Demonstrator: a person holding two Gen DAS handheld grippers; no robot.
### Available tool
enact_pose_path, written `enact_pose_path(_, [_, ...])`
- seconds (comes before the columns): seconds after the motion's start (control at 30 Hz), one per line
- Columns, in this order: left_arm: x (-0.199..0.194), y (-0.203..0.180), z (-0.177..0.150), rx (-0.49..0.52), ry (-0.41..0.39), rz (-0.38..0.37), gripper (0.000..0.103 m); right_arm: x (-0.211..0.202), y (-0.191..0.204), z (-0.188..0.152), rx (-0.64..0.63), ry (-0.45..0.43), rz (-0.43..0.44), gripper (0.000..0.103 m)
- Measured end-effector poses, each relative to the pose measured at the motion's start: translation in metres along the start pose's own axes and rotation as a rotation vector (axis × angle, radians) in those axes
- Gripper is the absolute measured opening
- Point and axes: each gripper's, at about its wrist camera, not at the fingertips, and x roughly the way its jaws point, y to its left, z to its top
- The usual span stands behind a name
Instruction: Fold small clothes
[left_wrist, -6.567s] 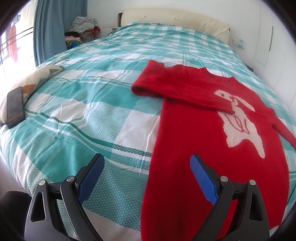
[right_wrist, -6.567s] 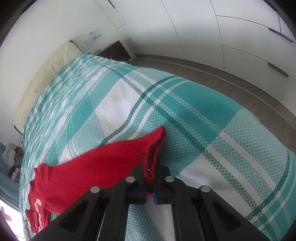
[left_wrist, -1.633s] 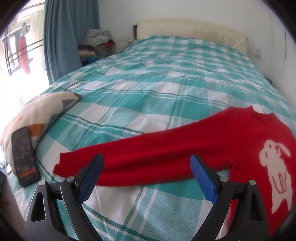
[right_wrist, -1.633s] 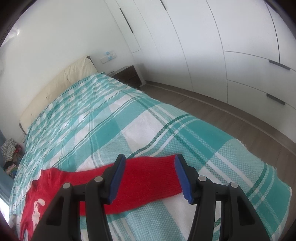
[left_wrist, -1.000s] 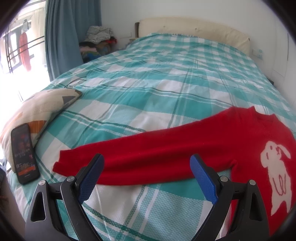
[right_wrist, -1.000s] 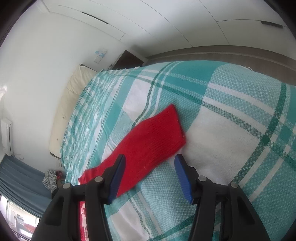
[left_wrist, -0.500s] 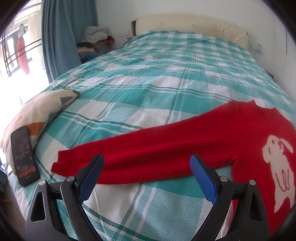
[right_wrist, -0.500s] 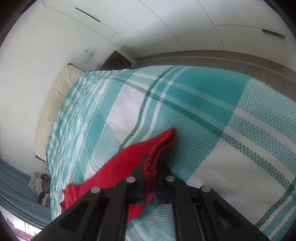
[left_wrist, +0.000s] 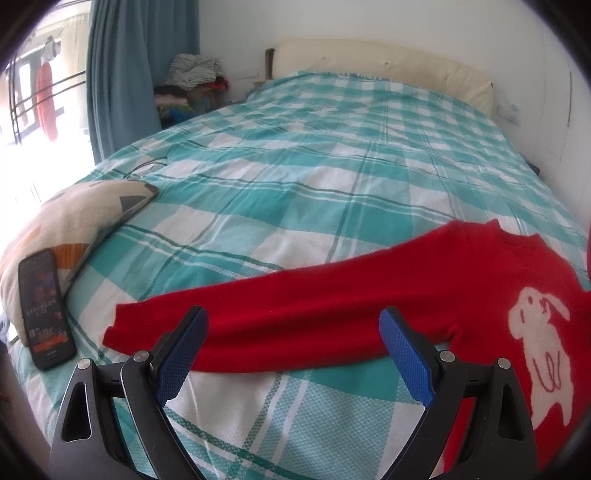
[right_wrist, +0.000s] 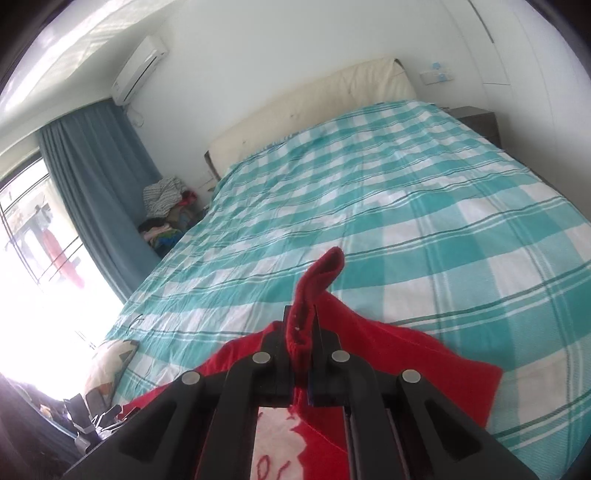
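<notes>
While the left-wrist view is read from its left edge, a dark phone (left_wrist: 46, 308) appears first, lying at the lower left against a patterned cushion (left_wrist: 79, 218) on the bed (left_wrist: 332, 184). Above these, in the upper left of the frame, hangs a blue curtain (left_wrist: 122, 70), with a pile of clothes (left_wrist: 190, 86) beside it at the far corner of the bed.

At the bottom centre, the left gripper (left_wrist: 293, 354) has its blue-padded fingers (left_wrist: 181, 354) spread wide, with nothing clamped between them. Just beyond the fingers, one sleeve (left_wrist: 280, 321) of the red sweater (left_wrist: 480, 288) lies flat across the teal checked cover, its cuff pointing toward the phone. The sweater body occupies the lower right of the frame and shows a white animal figure (left_wrist: 543, 347).

In the right-wrist view, the curtain and cushion again fill the left side. At the bottom centre, the right gripper (right_wrist: 301, 328) is closed, its fingers pinching the other sleeve cuff (right_wrist: 317, 280), which stands up out of the fingers above the sweater body. Red fabric spreads on the bed to the lower right of the fingers.
</notes>
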Motion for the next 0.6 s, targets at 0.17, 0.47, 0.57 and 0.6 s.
enact_pose_path(0.17, [0.002, 0.003, 0.000, -0.009, 0.003, 0.003, 0.095, 0.081, 0.058, -0.041, -0.083, 0.141, 0.044, 0.005])
enact_pose_path(0.47, [0.006, 0.002, -0.001, -0.009, 0.028, -0.017, 0.095, 0.116, 0.029, -0.095, 0.158, 0.318, 0.255, 0.064])
enact_pose_path(0.57, [0.009, -0.005, -0.004, 0.019, 0.051, -0.033, 0.095, 0.082, 0.006, -0.100, 0.094, 0.289, 0.178, 0.064])
enact_pose_path(0.6, [0.011, -0.009, -0.005, 0.035, 0.062, -0.036, 0.095, 0.070, -0.001, -0.102, 0.050, 0.276, 0.139, 0.064])
